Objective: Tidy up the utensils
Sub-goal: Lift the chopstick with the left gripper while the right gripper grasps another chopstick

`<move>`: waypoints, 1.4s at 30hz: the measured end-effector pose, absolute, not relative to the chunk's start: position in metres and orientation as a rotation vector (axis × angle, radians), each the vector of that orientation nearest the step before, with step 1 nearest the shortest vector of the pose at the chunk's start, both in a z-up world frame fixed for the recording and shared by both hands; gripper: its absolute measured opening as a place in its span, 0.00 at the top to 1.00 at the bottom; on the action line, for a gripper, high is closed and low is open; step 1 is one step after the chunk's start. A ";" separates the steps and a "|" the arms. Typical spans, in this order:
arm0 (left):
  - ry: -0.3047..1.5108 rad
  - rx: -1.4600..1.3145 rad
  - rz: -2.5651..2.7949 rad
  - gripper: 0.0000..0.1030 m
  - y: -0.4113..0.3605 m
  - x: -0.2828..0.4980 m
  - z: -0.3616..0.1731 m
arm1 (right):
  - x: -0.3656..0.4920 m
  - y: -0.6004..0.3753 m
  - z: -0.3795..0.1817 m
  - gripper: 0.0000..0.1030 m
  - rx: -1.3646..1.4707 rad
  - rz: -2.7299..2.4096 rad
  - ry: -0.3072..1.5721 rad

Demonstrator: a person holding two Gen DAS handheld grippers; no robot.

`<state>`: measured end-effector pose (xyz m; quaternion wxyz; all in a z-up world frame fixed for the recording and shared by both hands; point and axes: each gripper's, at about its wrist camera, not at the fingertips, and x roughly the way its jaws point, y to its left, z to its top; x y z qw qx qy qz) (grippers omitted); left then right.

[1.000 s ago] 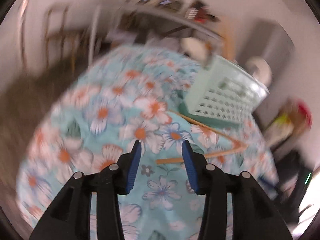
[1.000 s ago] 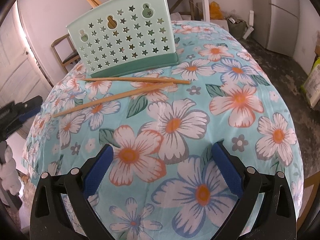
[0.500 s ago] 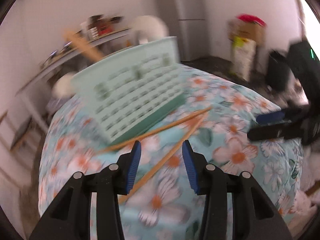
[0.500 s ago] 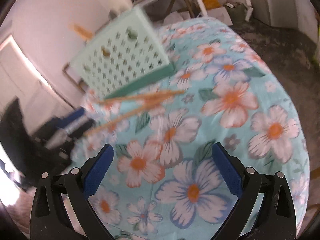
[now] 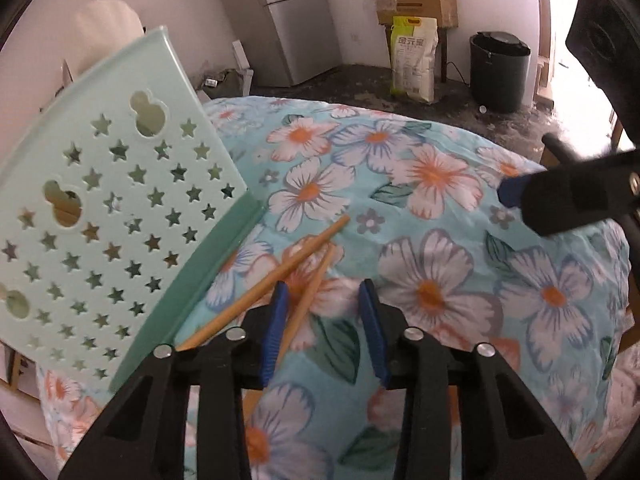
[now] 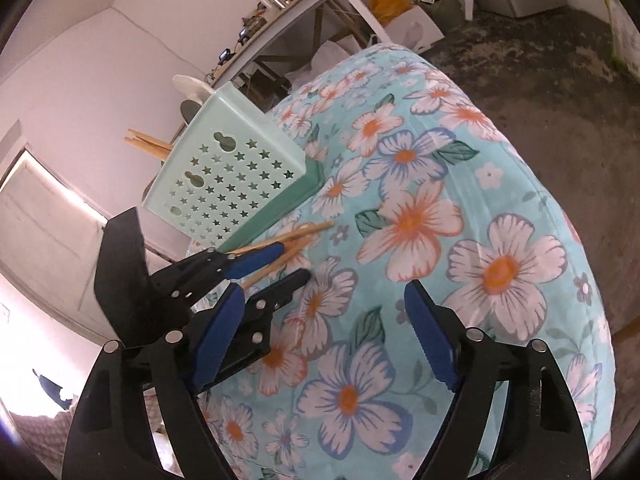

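Chopsticks [image 5: 276, 276] matt wood; caddy [image 5: 120, 216] smooth mint plastic; floral tablecloth [image 5: 440, 264] soft cloth.

White walls [image 5: 360, 8] are enclosing a dark, worn floor [image 6: 560, 92]. A grey fridge [image 5: 292, 20] is standing in the corner beside a cardboard box [image 5: 424, 2], a yellow sack [image 5: 414, 64] and a black bin [image 5: 500, 70]. Daylight is flooding a pale door [image 6: 44, 216]; a cluttered white shelf table [image 6: 304, 0] is standing against the wall.

A worktop [image 5: 460, 240] covered by a light blue cloth printed with large white and orange flowers. Directly on the cloth stands a mint-green plastic utensil holder [image 5: 120, 216] with star-shaped holes and a darker green base. Just beside that base lie two wooden chopsticks [image 5: 296, 268], resting flat on the cloth, close together and angled so their far ends nearly meet.
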<state>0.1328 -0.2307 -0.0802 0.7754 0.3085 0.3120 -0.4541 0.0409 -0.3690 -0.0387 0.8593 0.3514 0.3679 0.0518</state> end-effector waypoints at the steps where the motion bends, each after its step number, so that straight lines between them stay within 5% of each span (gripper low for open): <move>1: 0.684 0.657 -0.983 0.71 -0.231 0.135 -0.081 | 0.040 -0.371 -0.040 0.28 0.746 0.110 0.771; 11: 0.682 0.564 -0.937 0.94 -0.220 0.141 -0.061 | 0.045 -0.392 -0.046 0.43 1.003 0.178 0.743; 24: 0.626 0.182 -0.830 0.95 -0.124 0.139 0.020 | 0.112 -0.383 -0.089 0.54 1.391 0.135 0.842; 32: 0.667 -0.014 -0.837 0.95 -0.078 0.136 0.031 | 0.140 -0.374 -0.083 0.53 1.351 0.044 0.866; 42: 0.637 -0.057 -0.841 0.95 -0.064 0.124 0.038 | 0.148 -0.365 -0.089 0.79 1.360 -0.127 0.821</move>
